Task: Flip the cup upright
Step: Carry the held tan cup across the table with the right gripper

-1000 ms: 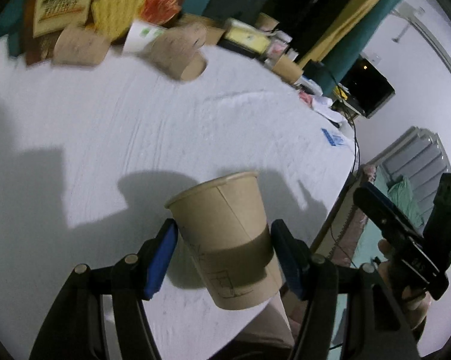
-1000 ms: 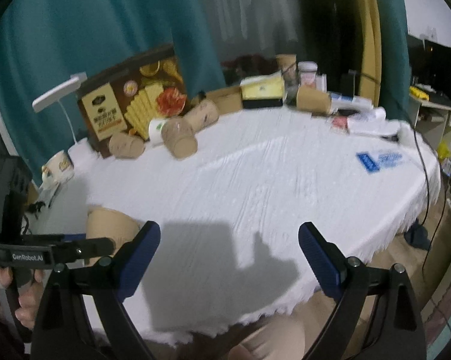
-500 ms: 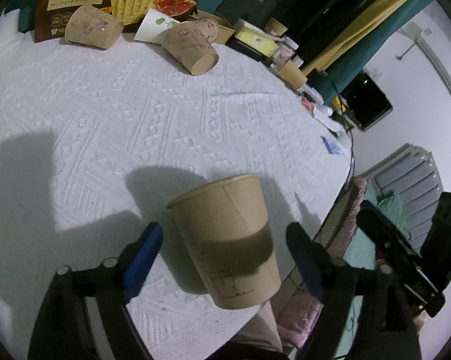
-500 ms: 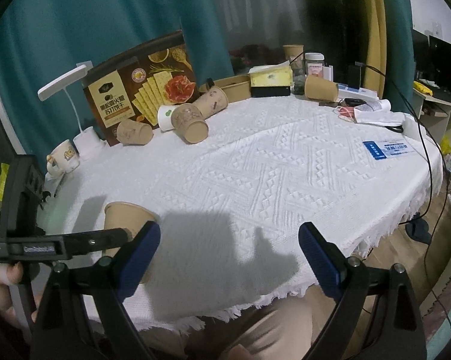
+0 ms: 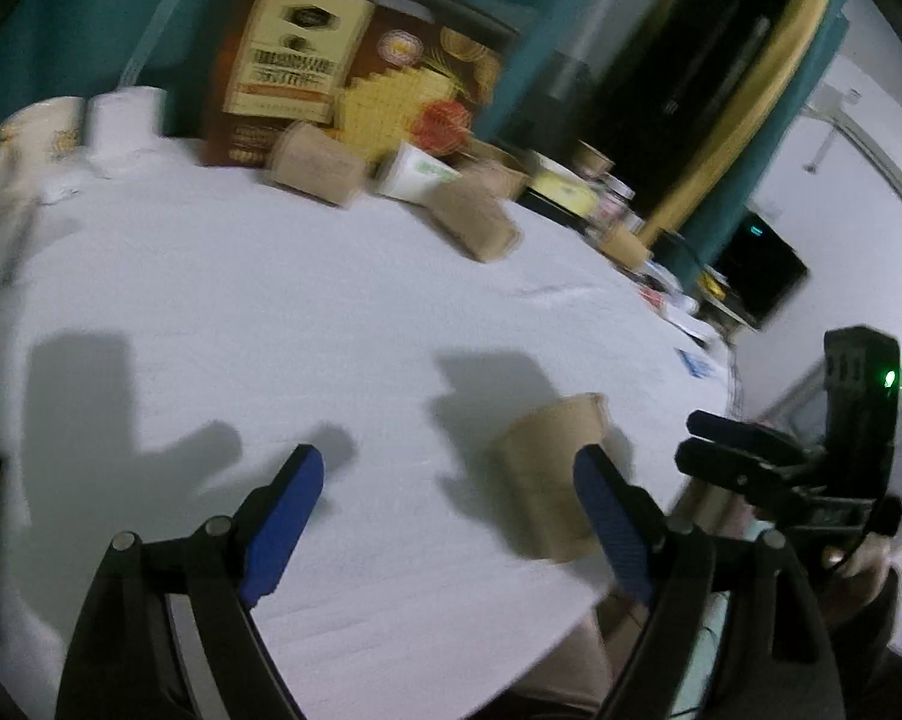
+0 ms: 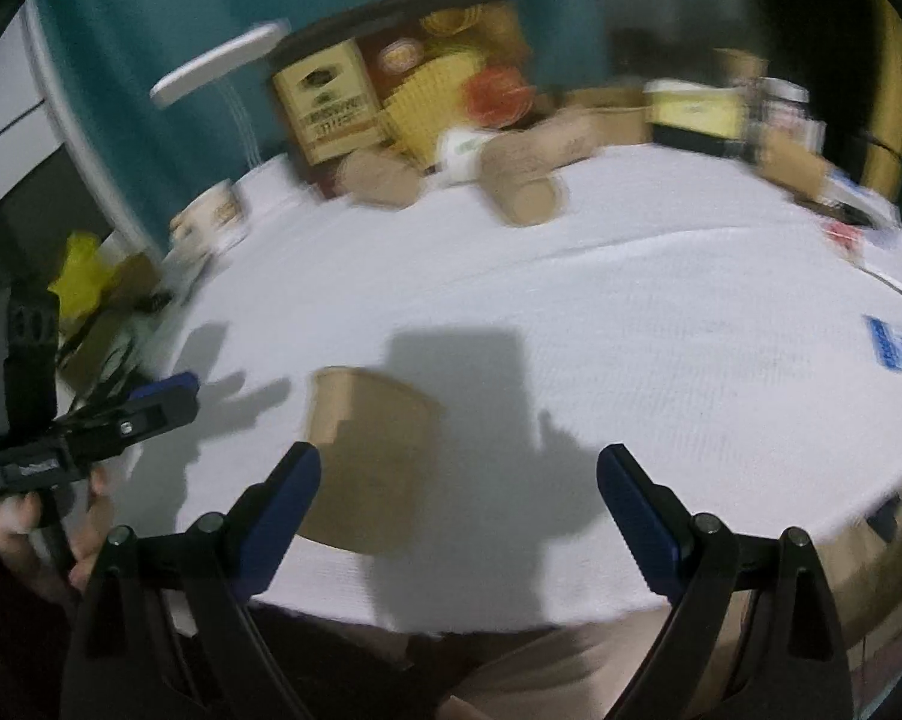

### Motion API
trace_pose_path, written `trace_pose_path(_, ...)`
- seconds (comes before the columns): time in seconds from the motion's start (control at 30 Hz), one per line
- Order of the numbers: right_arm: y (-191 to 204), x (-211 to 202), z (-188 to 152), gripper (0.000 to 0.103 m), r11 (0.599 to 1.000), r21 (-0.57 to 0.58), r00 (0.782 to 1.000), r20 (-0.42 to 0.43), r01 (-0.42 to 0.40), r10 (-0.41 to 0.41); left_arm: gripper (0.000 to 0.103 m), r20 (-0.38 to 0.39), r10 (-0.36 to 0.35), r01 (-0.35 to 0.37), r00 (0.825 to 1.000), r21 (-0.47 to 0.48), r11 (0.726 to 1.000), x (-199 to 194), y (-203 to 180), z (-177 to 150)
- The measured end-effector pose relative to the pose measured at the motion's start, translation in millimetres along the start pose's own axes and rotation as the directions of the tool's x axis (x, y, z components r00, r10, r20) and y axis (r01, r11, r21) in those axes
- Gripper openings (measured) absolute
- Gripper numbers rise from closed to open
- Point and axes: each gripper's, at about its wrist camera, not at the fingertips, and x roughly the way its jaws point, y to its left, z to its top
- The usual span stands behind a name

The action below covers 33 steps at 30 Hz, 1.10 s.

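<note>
Black hand-held gripper (image 5: 445, 516) frames w/ blue pads (image 5: 280, 516), silver pivot screws, green LED; beige trousers (image 6: 547, 669).

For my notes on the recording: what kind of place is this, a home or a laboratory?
Probably a home room: a round table with a white tablecloth, a cracker box against a teal curtain, and paper cups standing or lying about.

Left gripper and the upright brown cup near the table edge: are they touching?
Apart. In the left wrist view the left gripper is open with only tablecloth between its pads, and the cup stands beyond its right finger. The right wrist view shows a clear gap too.
</note>
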Motion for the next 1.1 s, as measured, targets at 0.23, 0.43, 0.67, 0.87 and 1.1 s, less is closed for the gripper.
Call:
trace_pose_path(0.23, 26.7, 44.0, 22.2, 0.092, 0.998, -0.052, 0.99, -0.139, -0.034, 0.026, 0.086, 0.064, 0.185, -0.188, 0.981, 0.039, 0.981, -18.6, 31.7, -3.2)
trace_pose_path(0.43, 30.1, 66.1, 31.6, 0.092, 0.997, -0.073, 0.982, -0.187, 0.001, -0.015, 0.086, 0.064, 0.183, -0.184, 0.981, 0.009, 0.983, -20.6, 51.7, -5.0)
trace_pose_path(0.67, 25.2, 87.3, 35.5, 0.072, 0.997, -0.075, 0.963, -0.269, -0.001, -0.019, 0.086, 0.07, 0.143, -0.145, 0.987, 0.026, 0.989, -19.0, 45.8, -9.2)
trace_pose_path(0.87, 21.3, 79.9, 37.1, 0.069, 0.998, -0.064, 0.972, -0.234, -0.008, -0.007, 0.086, 0.067, 0.142, -0.144, 0.988, 0.031, 0.989, -17.8, 44.8, -10.4)
trace_pose_path(1.1, 21.8, 53.0, 46.6, 0.069, 0.986, -0.118, 0.992, 0.047, 0.119, -0.114, 0.086, 0.072, 0.135, -0.139, 0.988, 0.047, 0.989, -17.1, 34.9, -6.9)
